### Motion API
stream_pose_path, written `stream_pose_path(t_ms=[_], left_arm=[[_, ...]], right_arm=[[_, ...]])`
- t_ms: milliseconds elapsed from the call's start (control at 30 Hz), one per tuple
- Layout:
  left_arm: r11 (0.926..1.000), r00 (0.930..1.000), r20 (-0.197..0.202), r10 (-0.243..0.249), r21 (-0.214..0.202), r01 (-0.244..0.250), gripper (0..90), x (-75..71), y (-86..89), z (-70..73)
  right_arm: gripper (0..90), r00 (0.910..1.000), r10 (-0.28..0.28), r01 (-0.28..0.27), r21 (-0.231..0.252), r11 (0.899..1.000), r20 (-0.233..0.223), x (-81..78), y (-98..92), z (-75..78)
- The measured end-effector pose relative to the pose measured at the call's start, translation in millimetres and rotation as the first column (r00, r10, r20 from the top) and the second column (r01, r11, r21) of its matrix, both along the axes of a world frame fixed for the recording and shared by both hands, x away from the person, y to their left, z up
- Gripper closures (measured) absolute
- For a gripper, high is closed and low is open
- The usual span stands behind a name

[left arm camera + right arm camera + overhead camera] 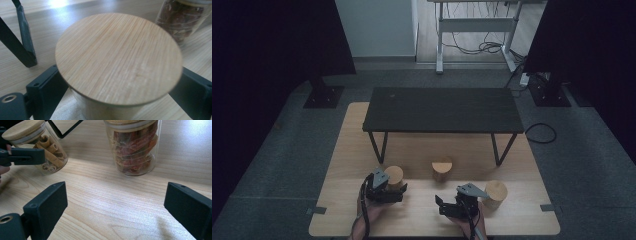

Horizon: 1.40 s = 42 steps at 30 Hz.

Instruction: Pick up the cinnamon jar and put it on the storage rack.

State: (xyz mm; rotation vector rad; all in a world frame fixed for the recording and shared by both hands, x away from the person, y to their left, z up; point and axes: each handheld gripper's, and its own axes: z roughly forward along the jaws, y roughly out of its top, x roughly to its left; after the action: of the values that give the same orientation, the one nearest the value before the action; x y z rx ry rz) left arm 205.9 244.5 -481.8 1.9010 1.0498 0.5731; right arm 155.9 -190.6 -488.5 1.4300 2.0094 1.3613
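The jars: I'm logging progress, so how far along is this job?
Done: nothing visibly; all three jars stand on the wooden table, before the black shelf. In hand: the left gripper has its jaws flanking the cinnamon jar under its lid; contact is hidden. The right gripper is open over bare wood. Left: probably gripping and moving each jar.

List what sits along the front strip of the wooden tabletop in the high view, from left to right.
Left hand-held gripper around a bamboo-lidded glass jar → second bamboo-lidded glass jar, farther back → right hand-held gripper, jaws open over bare wood → third bamboo-lidded glass jar.
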Motion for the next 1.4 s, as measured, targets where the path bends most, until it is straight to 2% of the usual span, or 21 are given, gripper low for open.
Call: stream_pose_path(t_ms=[100, 267, 367, 867, 1233, 1400], left_arm=[[0.9999, 1.0000, -0.008, 0.001, -0.014, -0.001, 12.4, 1.6, 1.8, -1.0], [0.9999, 0.9997, -0.024, 0.002, 0.011, -0.002, 16.9, 5.6, -3.6, -1.2], [0.9992, 0.9997, -0.014, 0.019, 0.035, -0.019, 24.9, 3.2, -7.6, -1.5], [0.9995, 0.9996, -0.002, 0.027, 0.018, -0.027, 25.4, 1.6, -6.8, -5.5], [0.9994, 0.9994, -0.009, 0.033, -0.007, -0.033, 25.4, 2.3, -3.5, -6.3], [0.9987, 0.9990, -0.017, 0.042, -0.030, -0.042, 25.4, 3.2, 0.9, -6.6]], right_arm=[[4.4, 1.0000, -0.001, 0.001, -0.003, 1.000, -0.002, 0.0, 0.6, 0.6], [4.5, 1.0000, -0.005, 0.005, -0.007, 1.000, -0.007, 0.4, 1.0, 1.2], [4.6, 0.9999, -0.008, 0.008, -0.009, 1.000, -0.008, 0.2, 1.3, 1.6], [4.9, 0.9993, -0.028, 0.027, -0.011, 1.000, -0.026, 1.7, 1.1, 2.6], [4.9, 0.9994, -0.026, 0.026, -0.015, 1.000, -0.024, 1.8, 1.3, 2.3], [5.1, 0.9994, -0.035, 0.035, -0.021, 0.999, -0.002, -2.2, 3.0, 2.9]])
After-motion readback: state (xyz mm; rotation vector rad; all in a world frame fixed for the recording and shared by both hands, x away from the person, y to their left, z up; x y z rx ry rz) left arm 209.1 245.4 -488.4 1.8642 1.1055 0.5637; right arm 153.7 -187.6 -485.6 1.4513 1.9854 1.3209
